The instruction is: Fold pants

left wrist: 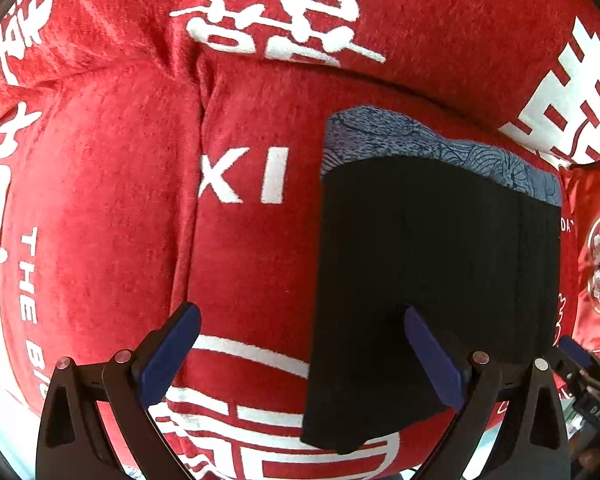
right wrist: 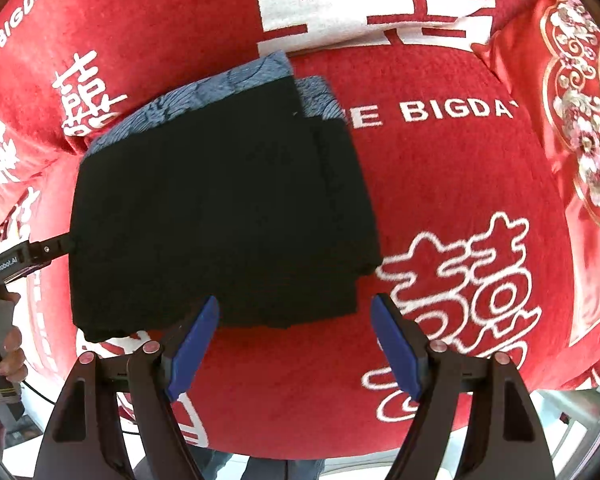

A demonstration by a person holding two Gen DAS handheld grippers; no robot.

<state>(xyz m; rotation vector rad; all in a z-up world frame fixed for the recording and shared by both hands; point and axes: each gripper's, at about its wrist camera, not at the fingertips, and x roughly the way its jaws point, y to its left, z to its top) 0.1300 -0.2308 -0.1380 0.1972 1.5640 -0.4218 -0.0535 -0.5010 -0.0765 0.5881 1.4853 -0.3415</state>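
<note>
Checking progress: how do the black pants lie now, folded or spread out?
Folded. The black pants lie as a compact layered rectangle on the red blanket, with stacked edges visible and the patterned waistband showing at one end.

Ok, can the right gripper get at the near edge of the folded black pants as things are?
Probably yes. The right gripper is open and empty, and the pants lie flat on the red blanket with their near edge just beyond its fingertips and nothing in between.
</note>
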